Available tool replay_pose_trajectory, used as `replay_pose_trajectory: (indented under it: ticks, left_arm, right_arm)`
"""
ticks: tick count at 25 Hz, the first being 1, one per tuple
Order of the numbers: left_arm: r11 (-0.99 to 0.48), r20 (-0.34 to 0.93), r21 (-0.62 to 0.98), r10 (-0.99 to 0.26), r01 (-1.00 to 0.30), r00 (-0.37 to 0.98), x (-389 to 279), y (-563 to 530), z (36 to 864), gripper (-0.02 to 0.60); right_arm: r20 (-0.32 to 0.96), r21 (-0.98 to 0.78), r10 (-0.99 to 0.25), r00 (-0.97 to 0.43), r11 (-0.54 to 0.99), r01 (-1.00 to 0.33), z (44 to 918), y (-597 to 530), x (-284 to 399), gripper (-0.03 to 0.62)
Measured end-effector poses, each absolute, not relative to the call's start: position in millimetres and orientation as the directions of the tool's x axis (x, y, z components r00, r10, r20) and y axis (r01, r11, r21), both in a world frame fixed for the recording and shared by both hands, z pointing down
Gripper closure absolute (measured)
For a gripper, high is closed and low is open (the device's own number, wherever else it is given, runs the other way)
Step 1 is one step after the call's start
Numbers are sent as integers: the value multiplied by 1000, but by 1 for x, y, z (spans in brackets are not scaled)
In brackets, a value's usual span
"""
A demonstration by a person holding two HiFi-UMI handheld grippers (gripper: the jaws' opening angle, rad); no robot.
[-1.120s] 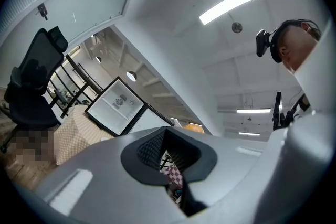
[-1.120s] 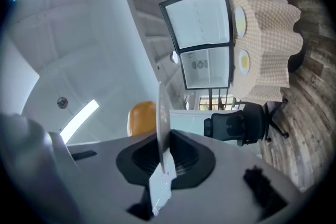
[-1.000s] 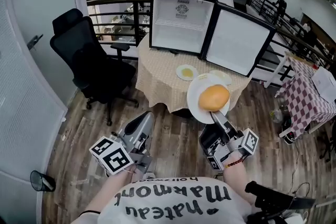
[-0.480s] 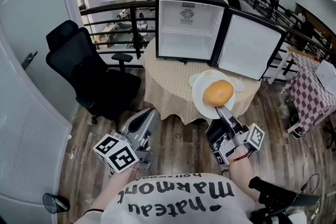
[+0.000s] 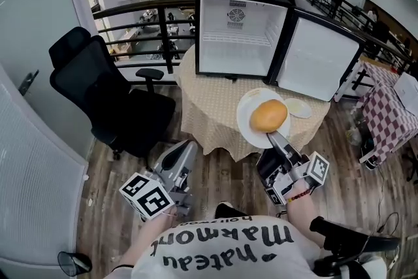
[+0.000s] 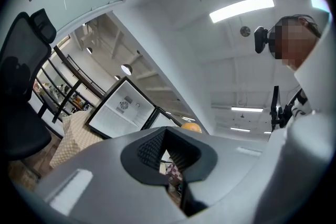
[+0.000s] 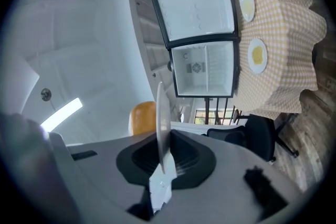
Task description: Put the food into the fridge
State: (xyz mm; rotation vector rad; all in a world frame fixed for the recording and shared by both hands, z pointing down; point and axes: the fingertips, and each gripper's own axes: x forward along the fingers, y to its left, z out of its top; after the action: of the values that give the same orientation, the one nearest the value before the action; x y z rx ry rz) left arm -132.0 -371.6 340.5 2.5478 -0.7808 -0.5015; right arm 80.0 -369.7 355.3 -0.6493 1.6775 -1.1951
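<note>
A white mini fridge (image 5: 240, 36) stands open on a round table with a checked cloth (image 5: 209, 111), its door (image 5: 323, 61) swung right. My right gripper (image 5: 274, 137) is shut on the rim of a white plate (image 5: 251, 129) that carries a golden bun (image 5: 268, 115), held level over the table's near edge. In the right gripper view the plate (image 7: 163, 118) shows edge-on between the jaws, the bun (image 7: 143, 117) beside it. My left gripper (image 5: 185, 148) hangs low over the floor, shut and holding nothing. Two more plates (image 7: 256, 55) (image 7: 245, 1) lie on the table.
A black office chair (image 5: 111, 95) stands left of the table. A dark railing (image 5: 150, 16) runs behind the fridge. Another table with a checked cloth (image 5: 388, 121) is at the far right. The floor is wood planks.
The plate with the bun has moved a little nearer the table and fridge as the person steps forward. The left gripper stays low at the left.
</note>
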Motion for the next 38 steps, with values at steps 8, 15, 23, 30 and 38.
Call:
replay_pose_trajectory:
  ticks: [8,15,23,30,38]
  left_arm:
    - [-760,-210,466,-593,-453,777,-134,-442,348,577]
    - [-747,-230,471,-617,-469,752,-126,-531,343,577]
    - [-763,-237,456,-601,-458,764,-90,-635,336,577]
    - [-775,-220,441,-582,-452,783,-59,-701,342,577]
    - [-793,-146,471,-502,-386,853,-29,-741,355,577]
  right_arm:
    - [-420,-907,-832,-362,403,124,363,-456,98,563]
    - [-410,-909,-815,-409,401,111,355,-548,108,563]
    - [-400,-913,-803,-442,392,114,351,-655,130,563]
    - [-379,-924,-812,-443,361,129,360,-727,144,565]
    - [-227,-972,-891,-394,184,144,387,-784,142,563]
